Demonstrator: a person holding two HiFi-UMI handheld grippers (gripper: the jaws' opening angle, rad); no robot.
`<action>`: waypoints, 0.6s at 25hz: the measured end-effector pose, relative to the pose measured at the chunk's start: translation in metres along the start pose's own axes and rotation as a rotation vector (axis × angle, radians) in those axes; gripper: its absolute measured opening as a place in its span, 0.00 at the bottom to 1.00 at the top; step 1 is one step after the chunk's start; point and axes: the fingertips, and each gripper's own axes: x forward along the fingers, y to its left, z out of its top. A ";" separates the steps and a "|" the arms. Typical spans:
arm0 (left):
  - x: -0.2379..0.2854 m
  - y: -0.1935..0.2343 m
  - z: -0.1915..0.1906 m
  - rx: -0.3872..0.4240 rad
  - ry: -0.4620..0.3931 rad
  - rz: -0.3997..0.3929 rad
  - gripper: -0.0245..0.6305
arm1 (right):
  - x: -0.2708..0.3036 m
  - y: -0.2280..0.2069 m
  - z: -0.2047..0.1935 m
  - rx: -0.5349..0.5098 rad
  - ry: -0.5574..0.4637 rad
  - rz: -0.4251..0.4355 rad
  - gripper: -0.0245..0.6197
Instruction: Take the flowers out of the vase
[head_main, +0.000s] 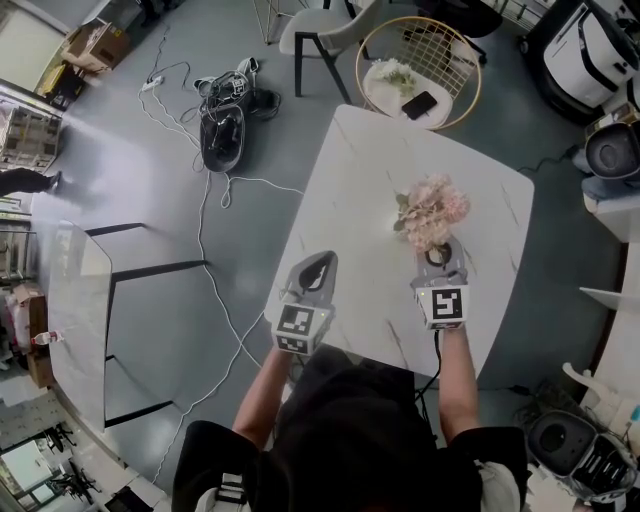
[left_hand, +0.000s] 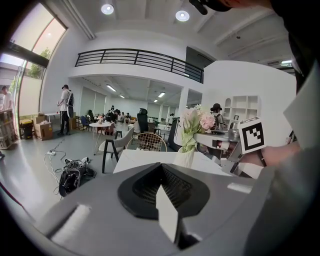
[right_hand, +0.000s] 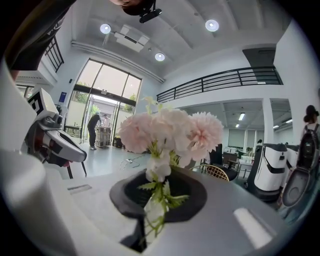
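Pink flowers (head_main: 432, 210) are seen in the vase (left_hand: 185, 158) on the white table (head_main: 360, 170), their thin stems (right_hand: 156, 197) pinched by the right gripper (head_main: 438, 252). The left gripper (head_main: 318, 270) is shut, empty. Light and soft, the bunch is judged best lifted gently by the stems.

The vase (left_hand: 184, 158) is hiding beneath the flowers (head_main: 433, 210) and right gripper (head_main: 438, 256) in the head view, while the left gripper (head_main: 320, 265) is covering its base in that gripper's view.

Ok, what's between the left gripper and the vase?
Just bare tabletop: in the left gripper view nothing stands between the left gripper and the vase.
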 end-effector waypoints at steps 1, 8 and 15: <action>-0.001 0.000 0.001 0.001 -0.003 0.000 0.05 | -0.001 0.000 0.002 -0.001 -0.003 -0.001 0.10; -0.007 -0.001 0.007 0.004 -0.020 -0.002 0.05 | -0.003 -0.003 0.017 -0.010 -0.022 -0.015 0.09; -0.016 -0.003 0.010 0.012 -0.046 0.000 0.05 | -0.013 -0.001 0.023 -0.035 -0.015 -0.019 0.09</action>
